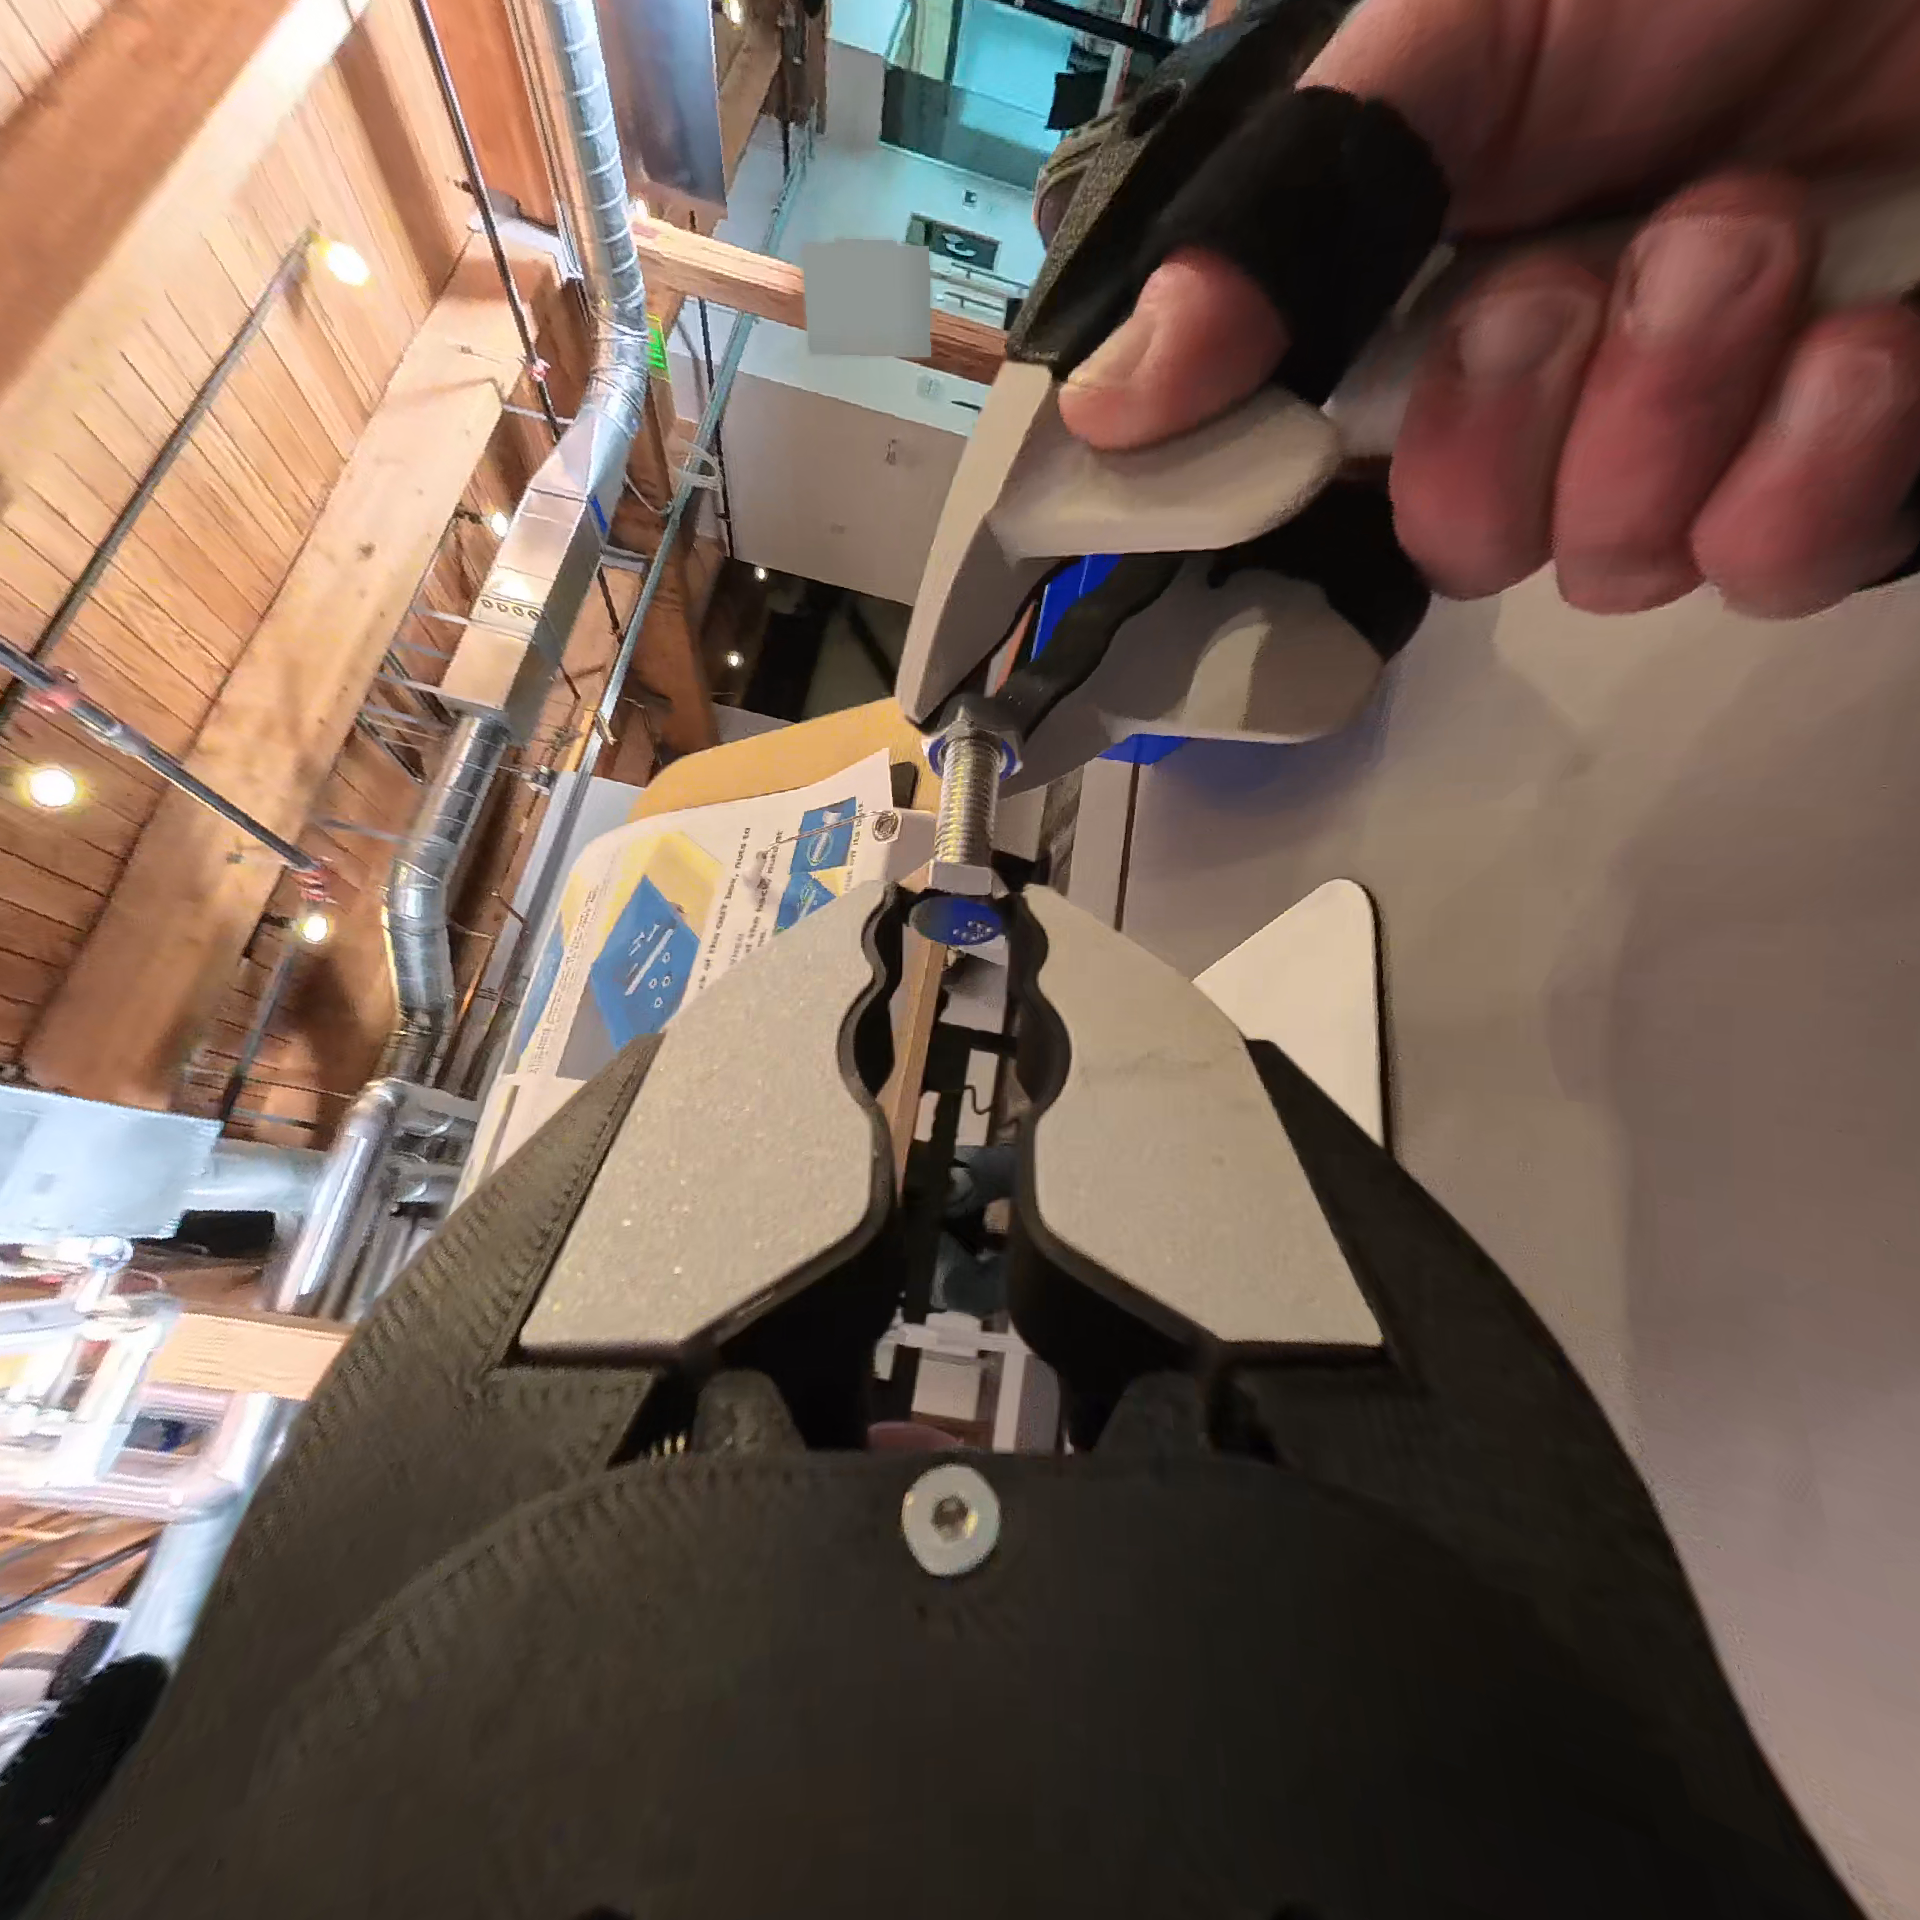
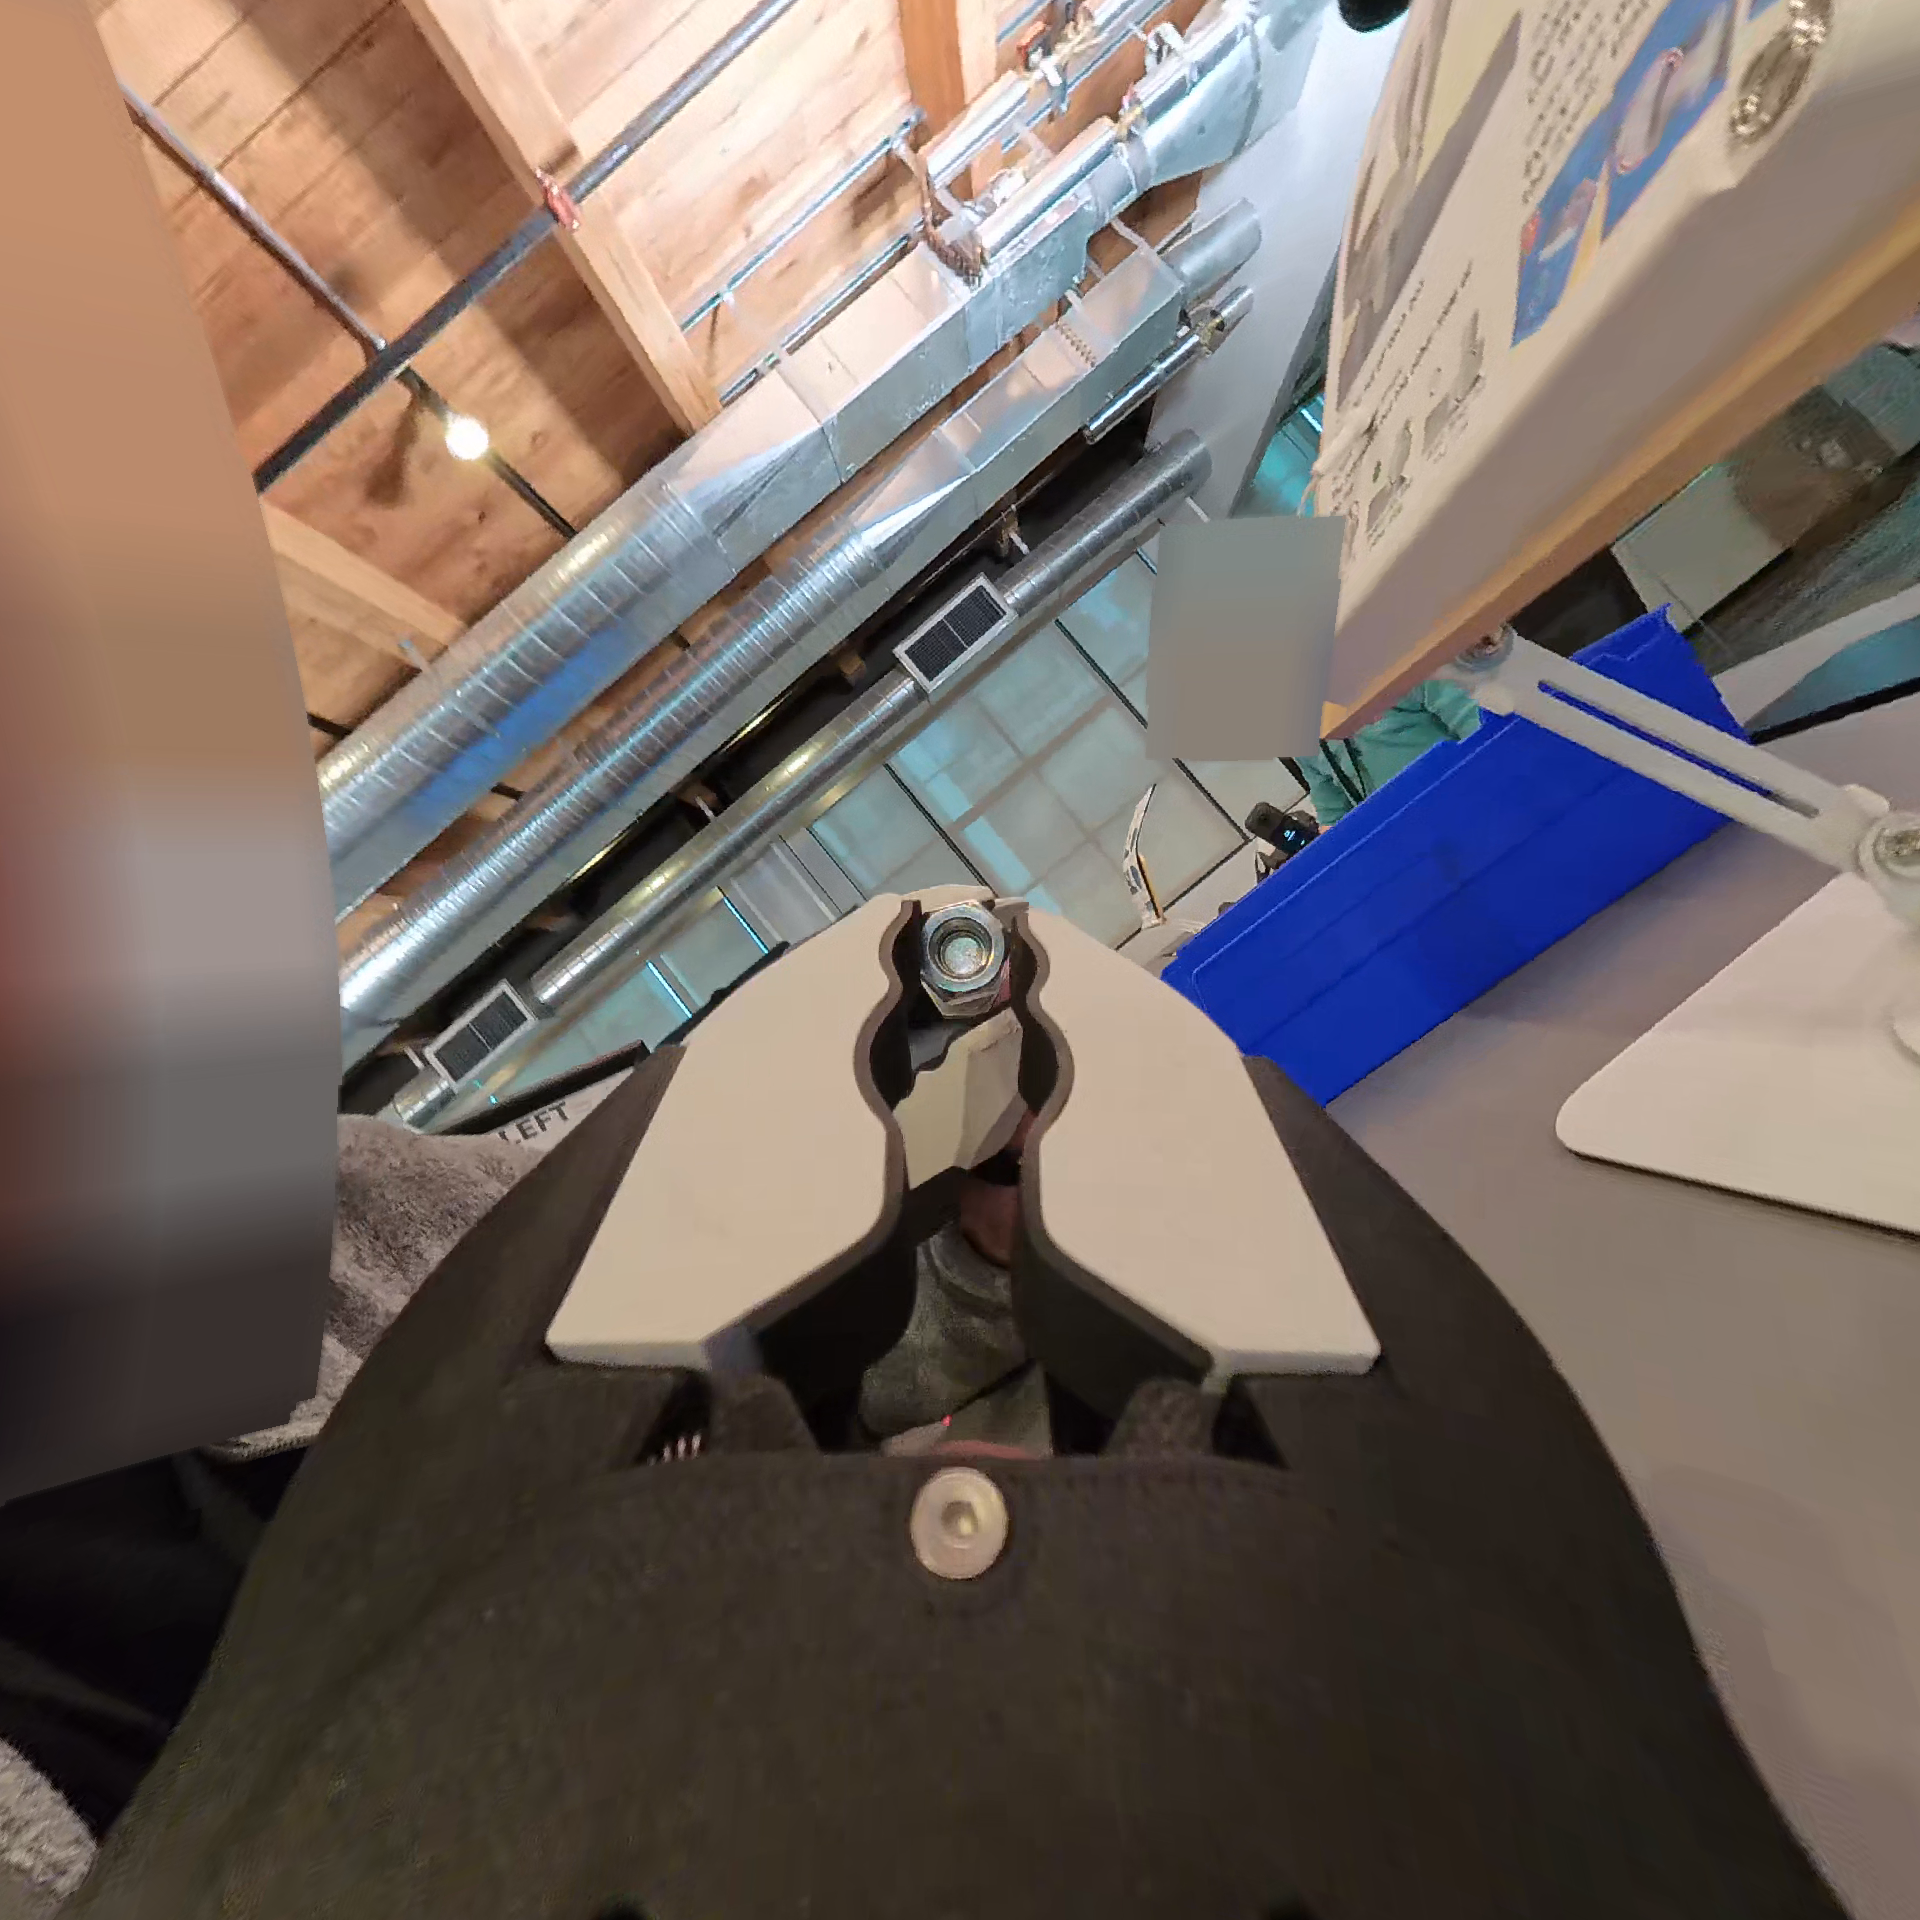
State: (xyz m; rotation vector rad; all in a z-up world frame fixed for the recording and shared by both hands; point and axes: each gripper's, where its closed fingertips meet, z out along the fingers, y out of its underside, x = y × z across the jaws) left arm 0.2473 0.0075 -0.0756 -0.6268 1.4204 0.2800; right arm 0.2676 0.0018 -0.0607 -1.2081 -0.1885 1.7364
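A blue plastic bin [image 2: 1475, 894] stands on the grey table [image 2: 1558, 1403], near the flat white base [image 2: 1766, 1101] of a stand whose slotted white arm [image 2: 1683, 769] reaches up to a tilted wooden board [image 2: 1621, 457]. A printed sheet with blue and yellow pictures [image 1: 665, 935] lies clipped to that board. Overhead, silver ducts [image 2: 665, 623] and thin dark pipes [image 1: 156, 488] cross a wooden plank ceiling [image 1: 208, 260] set with small round lamps [image 1: 50, 787]

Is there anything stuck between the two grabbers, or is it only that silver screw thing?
Nothing else visible. The bolt alone spans them: the left gripper pinches its head, the right gripper clamps the nut at the threaded end.
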